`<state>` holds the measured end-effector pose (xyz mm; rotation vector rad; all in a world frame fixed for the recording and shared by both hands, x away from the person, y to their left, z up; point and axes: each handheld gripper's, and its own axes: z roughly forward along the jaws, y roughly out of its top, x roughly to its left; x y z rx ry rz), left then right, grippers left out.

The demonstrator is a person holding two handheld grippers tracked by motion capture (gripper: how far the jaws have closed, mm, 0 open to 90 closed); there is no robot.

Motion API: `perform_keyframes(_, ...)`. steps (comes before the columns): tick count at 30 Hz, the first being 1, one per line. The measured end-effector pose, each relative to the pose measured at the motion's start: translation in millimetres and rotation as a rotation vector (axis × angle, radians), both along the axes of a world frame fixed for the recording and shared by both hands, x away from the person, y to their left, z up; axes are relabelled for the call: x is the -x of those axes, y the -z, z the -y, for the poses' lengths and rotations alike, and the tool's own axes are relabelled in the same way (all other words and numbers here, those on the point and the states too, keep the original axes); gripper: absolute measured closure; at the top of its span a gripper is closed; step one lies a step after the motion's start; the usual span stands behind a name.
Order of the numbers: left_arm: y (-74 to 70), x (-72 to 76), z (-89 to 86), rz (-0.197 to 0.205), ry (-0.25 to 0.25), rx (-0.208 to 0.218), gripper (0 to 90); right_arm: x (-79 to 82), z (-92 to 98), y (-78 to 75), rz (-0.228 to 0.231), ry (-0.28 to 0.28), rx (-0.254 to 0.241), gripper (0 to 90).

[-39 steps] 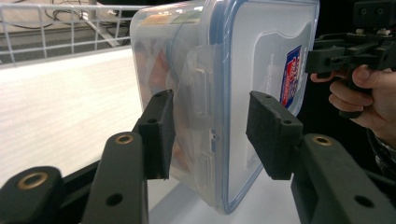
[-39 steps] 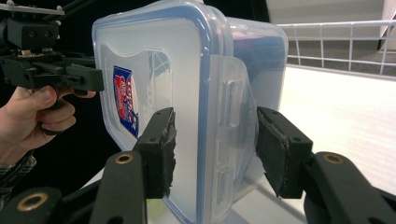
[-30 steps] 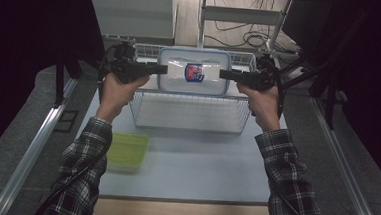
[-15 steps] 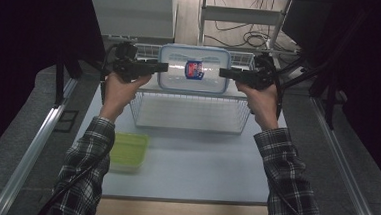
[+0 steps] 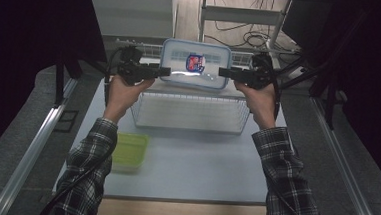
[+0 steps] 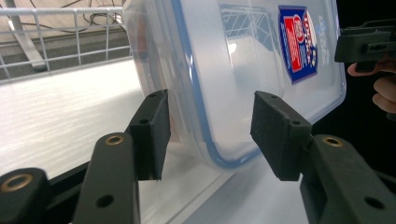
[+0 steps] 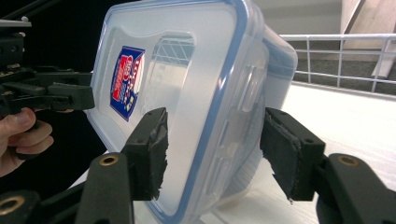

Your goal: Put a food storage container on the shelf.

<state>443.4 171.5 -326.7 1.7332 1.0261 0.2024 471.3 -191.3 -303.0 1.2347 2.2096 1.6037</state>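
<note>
A clear plastic container [image 5: 196,70] with a blue-rimmed lid and a red-and-blue label stands tilted on its edge at the far end of the wire basket [image 5: 187,123], its lid facing me. My left gripper [image 5: 165,72] is at its left end and my right gripper [image 5: 223,72] at its right end. In the left gripper view the container [image 6: 243,70] passes between the spread jaws of that gripper [image 6: 210,126]; in the right gripper view it [image 7: 187,93] sits likewise within that gripper [image 7: 215,144]. Both pairs of jaws have just been opening, and the pads stand off the plastic.
A green lidded box [image 5: 128,151] lies on the white table [image 5: 195,168] at the near left, beside my left sleeve. The basket's wire walls ring the container. Dark curtains flank the table, and cables lie on the floor beyond.
The container has tipped up from lying flatter over the basket to standing steeply at its far end. Both pairs of jaws have widened around it.
</note>
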Motion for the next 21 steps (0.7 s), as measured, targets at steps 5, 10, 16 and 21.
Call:
perform_keyframes(5,-0.2,-1.0,-1.0,-0.011,0.016,0.051,46.6,-1.3,-3.2,2.1,0.010,0.025,0.066,36.6)
perform_keyframes(10,-3.1,-0.1,0.8,-0.005,0.007,0.028,45.5,-3.1,-1.8,4.8,-0.001,0.042,0.046,37.0)
perform_keyframes(16,-6.8,2.1,2.7,0.030,-0.039,-0.013,45.8,0.0,-0.6,1.7,0.002,0.047,0.050,42.8)
perform_keyframes(21,-7.5,0.1,1.9,0.019,-0.045,0.003,46.2,2.0,-2.5,-0.4,-0.002,0.047,0.054,44.4)
